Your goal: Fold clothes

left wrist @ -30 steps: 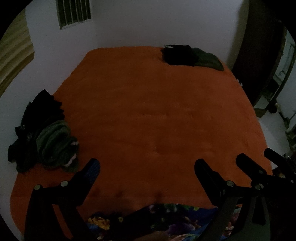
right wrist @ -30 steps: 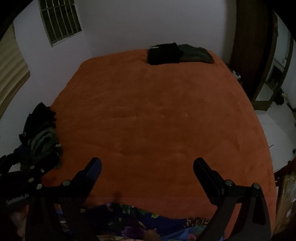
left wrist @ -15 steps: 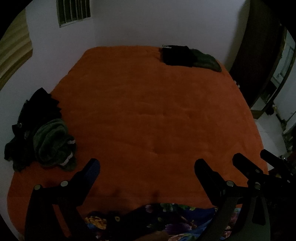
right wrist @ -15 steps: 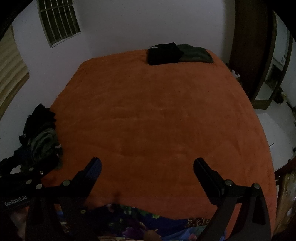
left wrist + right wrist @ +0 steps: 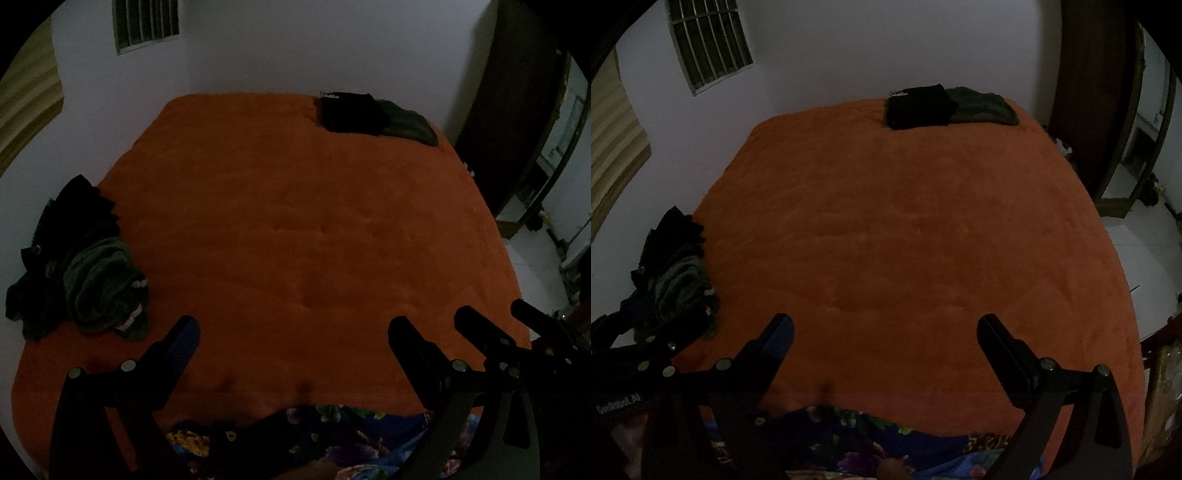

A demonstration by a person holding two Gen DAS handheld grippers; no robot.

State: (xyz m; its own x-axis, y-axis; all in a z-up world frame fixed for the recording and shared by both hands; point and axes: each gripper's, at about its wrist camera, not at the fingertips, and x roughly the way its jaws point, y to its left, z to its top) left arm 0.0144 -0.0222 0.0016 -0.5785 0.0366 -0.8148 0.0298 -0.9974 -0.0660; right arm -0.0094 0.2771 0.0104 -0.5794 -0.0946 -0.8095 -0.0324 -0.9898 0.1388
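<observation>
A pile of crumpled dark and green clothes (image 5: pixel 81 266) lies at the left edge of the orange bed (image 5: pixel 295 229); it also shows in the right wrist view (image 5: pixel 676 280). Two folded garments, black (image 5: pixel 918 107) and green (image 5: pixel 982 105), lie at the far right corner; they also show in the left wrist view (image 5: pixel 373 116). My left gripper (image 5: pixel 293 326) is open and empty above the bed's near edge. My right gripper (image 5: pixel 884 326) is open and empty beside it; its fingers (image 5: pixel 476 328) show at the right of the left wrist view.
A flowered cloth (image 5: pixel 879 439) lies below the bed's near edge. White walls with a barred vent (image 5: pixel 709 48) stand behind the bed. A dark wooden door frame (image 5: pixel 1100 110) and white floor (image 5: pixel 1137 236) are at the right.
Both grippers have shifted slightly; the left view has drifted a little so the clothes pile sits lower and further left. Nothing was grasped.
</observation>
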